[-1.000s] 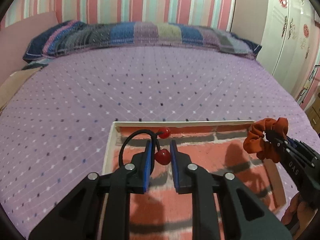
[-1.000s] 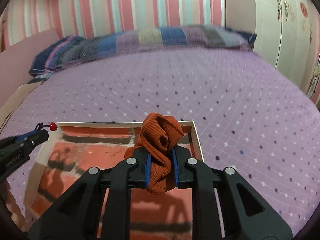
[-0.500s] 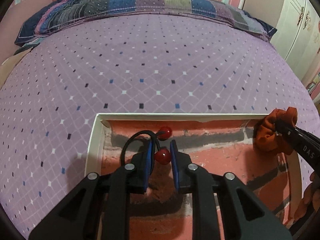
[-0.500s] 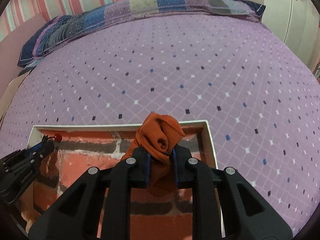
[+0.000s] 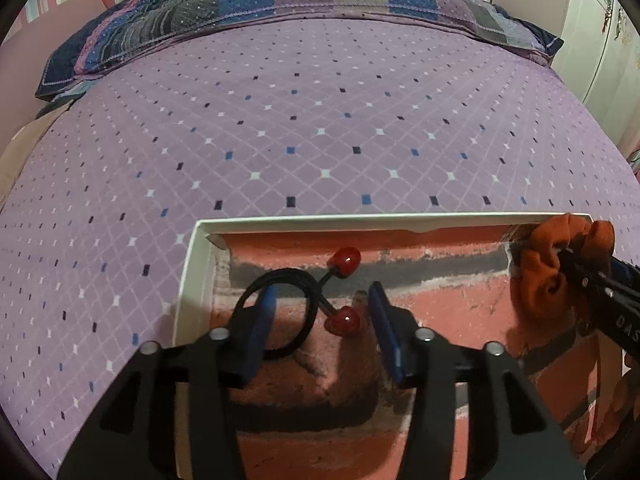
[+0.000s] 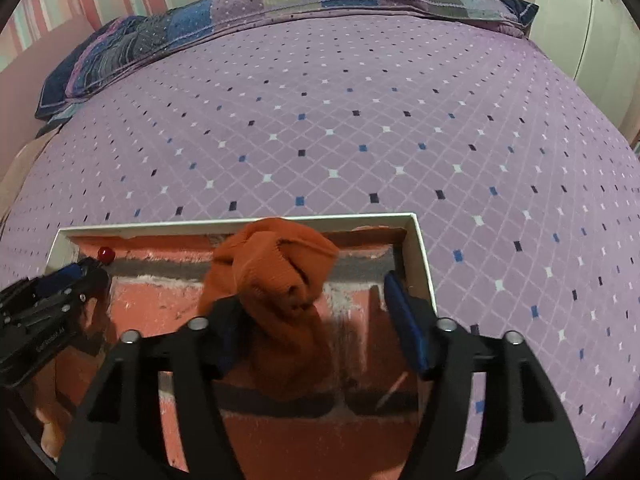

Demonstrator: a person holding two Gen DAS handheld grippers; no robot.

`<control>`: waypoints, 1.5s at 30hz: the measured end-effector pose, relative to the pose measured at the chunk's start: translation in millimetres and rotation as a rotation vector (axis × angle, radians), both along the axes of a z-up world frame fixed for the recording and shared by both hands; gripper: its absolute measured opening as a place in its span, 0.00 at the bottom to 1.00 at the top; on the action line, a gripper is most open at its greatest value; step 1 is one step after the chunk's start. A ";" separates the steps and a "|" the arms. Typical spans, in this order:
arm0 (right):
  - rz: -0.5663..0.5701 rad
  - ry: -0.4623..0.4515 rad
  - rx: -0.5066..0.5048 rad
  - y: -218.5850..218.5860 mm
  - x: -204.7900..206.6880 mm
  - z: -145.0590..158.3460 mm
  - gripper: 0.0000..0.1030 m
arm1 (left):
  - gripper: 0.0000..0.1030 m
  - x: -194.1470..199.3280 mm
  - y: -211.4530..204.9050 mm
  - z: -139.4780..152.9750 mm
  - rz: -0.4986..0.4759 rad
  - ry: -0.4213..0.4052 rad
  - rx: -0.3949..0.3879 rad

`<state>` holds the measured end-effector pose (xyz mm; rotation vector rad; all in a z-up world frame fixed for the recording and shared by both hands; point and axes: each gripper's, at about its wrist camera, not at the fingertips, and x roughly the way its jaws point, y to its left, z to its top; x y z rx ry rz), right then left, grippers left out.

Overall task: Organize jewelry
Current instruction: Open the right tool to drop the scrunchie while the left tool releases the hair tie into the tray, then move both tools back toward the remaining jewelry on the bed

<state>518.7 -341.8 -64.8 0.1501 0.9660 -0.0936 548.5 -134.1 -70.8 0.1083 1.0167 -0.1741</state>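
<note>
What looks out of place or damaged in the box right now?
Little stands out. The white box has a small torn flap at its far-left inner corner. The black hair tie with red beads lies in the box between the open left claw's fingers. The orange scrunchie sits crumpled.

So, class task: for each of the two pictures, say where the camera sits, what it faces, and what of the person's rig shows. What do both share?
Left wrist: sits on the left tool, looking along its open fingers at the black hair tie with red beads in the box; the right tool enters at right.
Right wrist: sits on the right tool, facing the orange scrunchie between its open fingers; the left tool enters at left.
Shared: box, scrunchie, a red bead, purple bedspread, pillow.
</note>
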 end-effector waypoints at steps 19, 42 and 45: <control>0.002 -0.052 0.030 12.5 -89.0 50.5 0.92 | 0.73 -115.9 33.8 64.0 -0.006 -0.114 0.015; 0.018 -0.255 -0.080 51.2 -280.1 91.3 0.96 | 0.81 -294.0 111.3 112.4 0.015 -0.329 -0.022; 0.007 -0.283 -0.071 46.4 -304.4 95.6 0.96 | 0.87 -316.9 119.4 117.5 0.001 -0.352 -0.030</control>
